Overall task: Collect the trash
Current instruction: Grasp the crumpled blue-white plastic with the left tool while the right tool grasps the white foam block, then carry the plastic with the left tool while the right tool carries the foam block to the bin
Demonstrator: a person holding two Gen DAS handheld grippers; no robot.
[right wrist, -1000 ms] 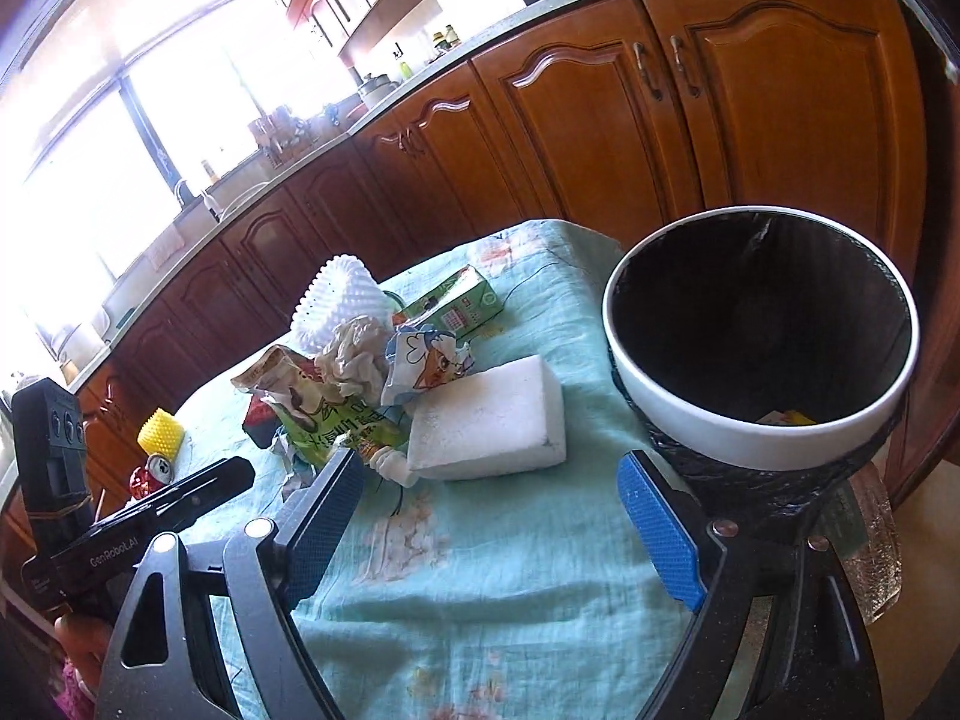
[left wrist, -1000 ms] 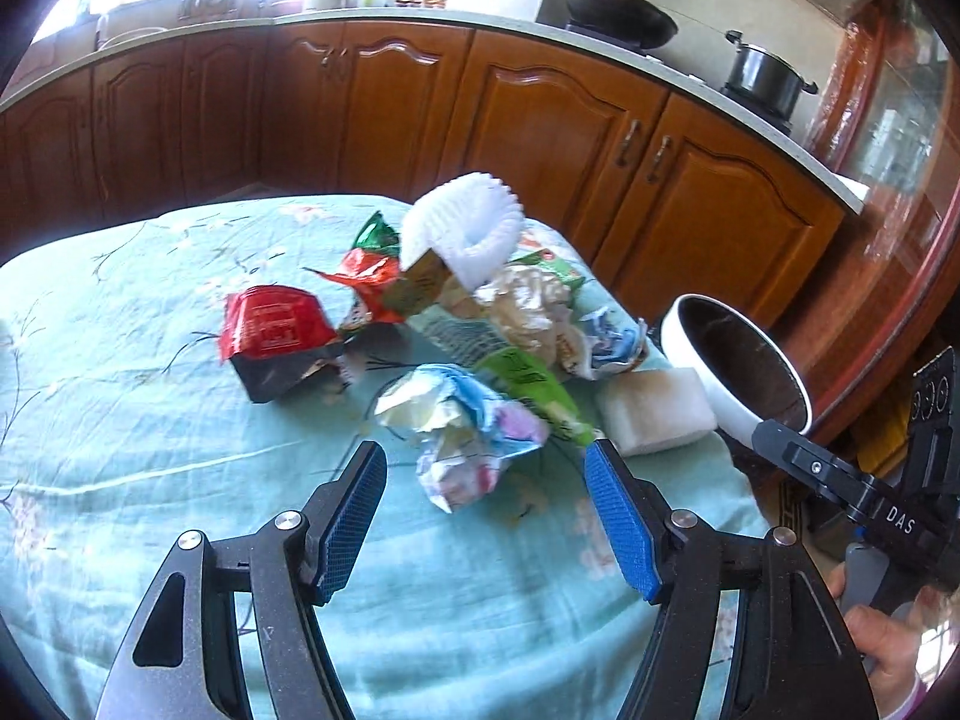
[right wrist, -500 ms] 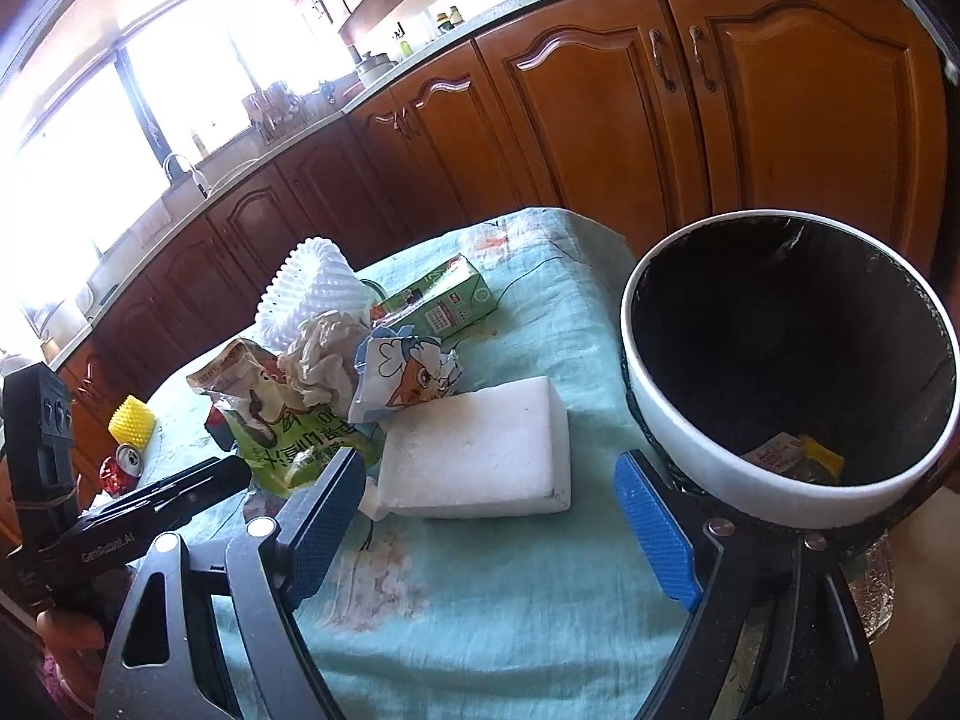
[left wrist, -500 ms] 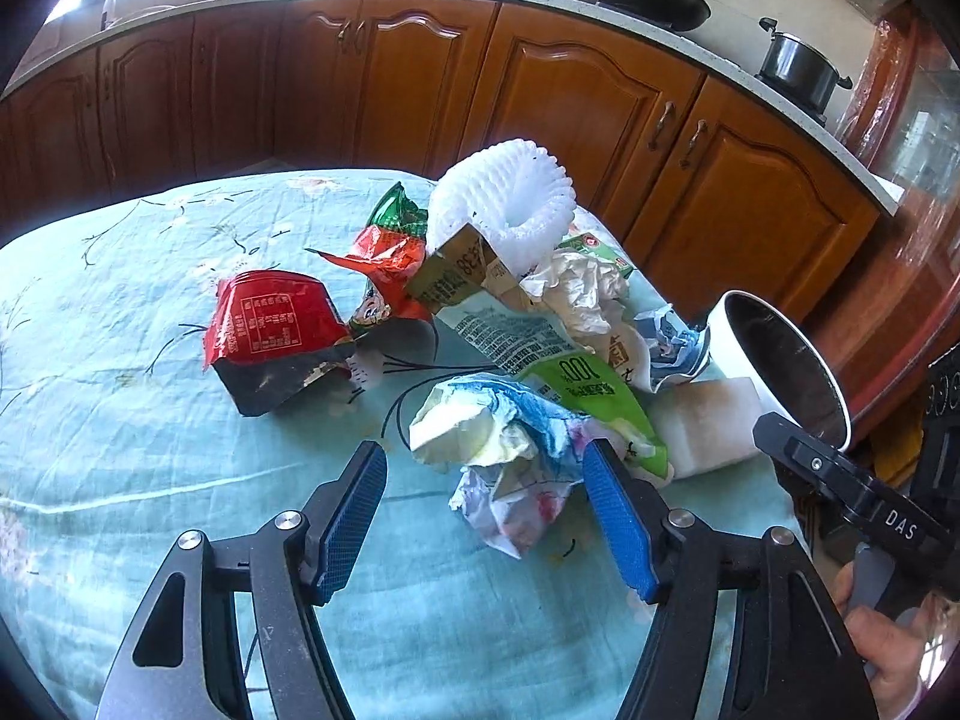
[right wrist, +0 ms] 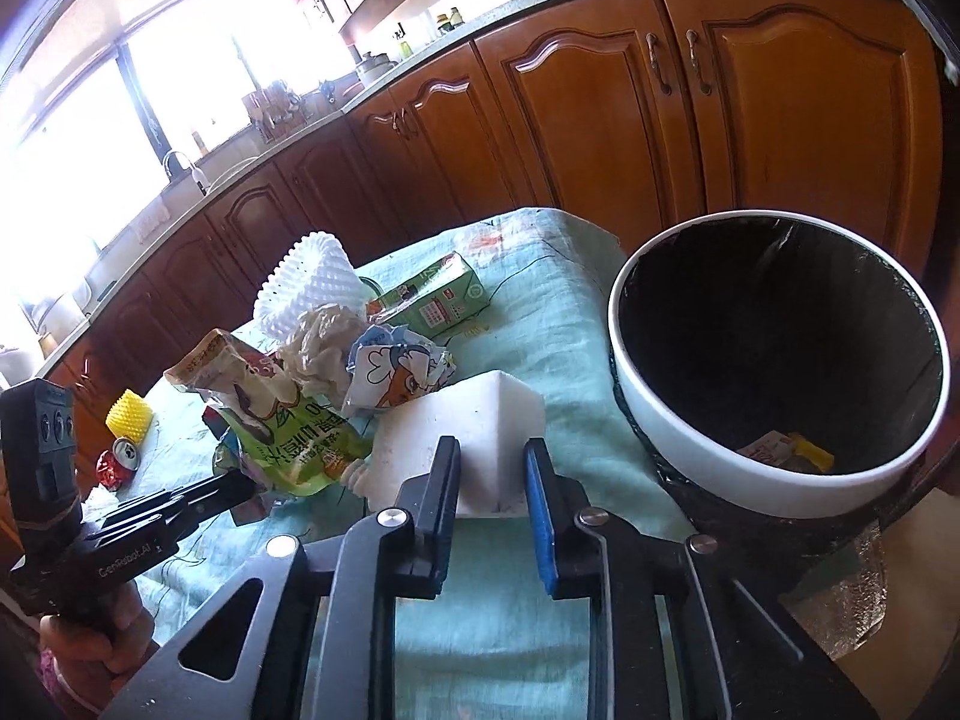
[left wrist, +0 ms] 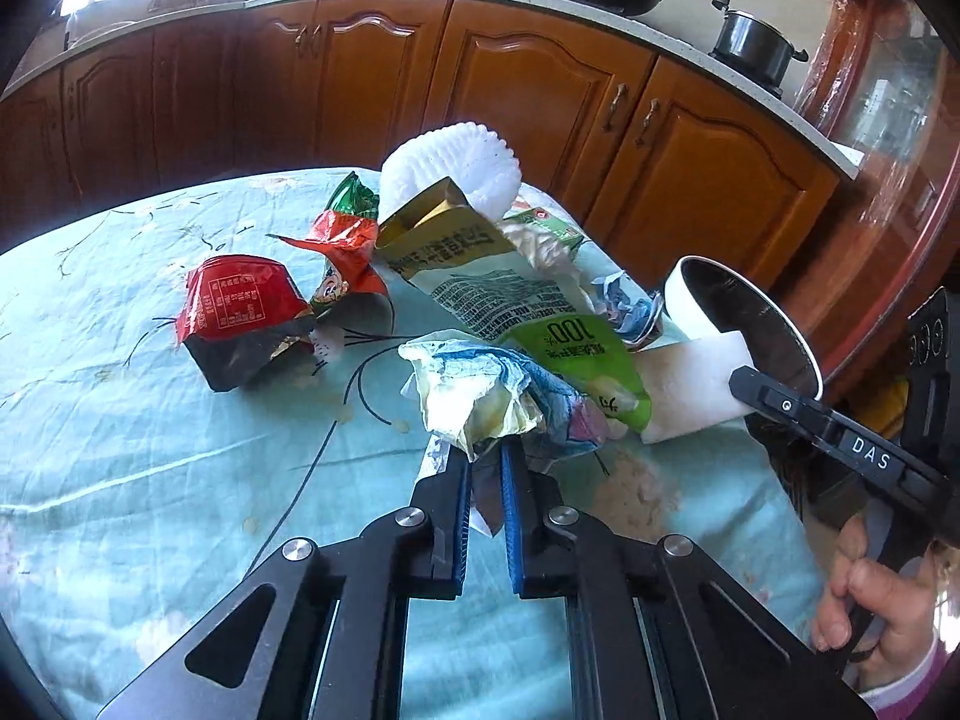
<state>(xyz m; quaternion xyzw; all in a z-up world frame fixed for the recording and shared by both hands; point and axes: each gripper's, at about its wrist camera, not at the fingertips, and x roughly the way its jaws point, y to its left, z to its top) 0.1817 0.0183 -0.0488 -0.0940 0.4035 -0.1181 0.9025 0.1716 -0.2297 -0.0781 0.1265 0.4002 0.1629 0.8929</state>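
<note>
We observe the left gripper (left wrist: 485,468), jaws just closed, pinching the crumpled wrapper (left wrist: 492,399) on the tablecloth (left wrist: 150,450). The right gripper (right wrist: 491,468), jaws just closed, clamps the white foam block (right wrist: 474,426) beside the trash bin (right wrist: 690,444).

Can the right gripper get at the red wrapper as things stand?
Probably not now: the right gripper has just closed on the foam block, and the red wrapper lies beyond the trash pile, nearer the left gripper.
</note>
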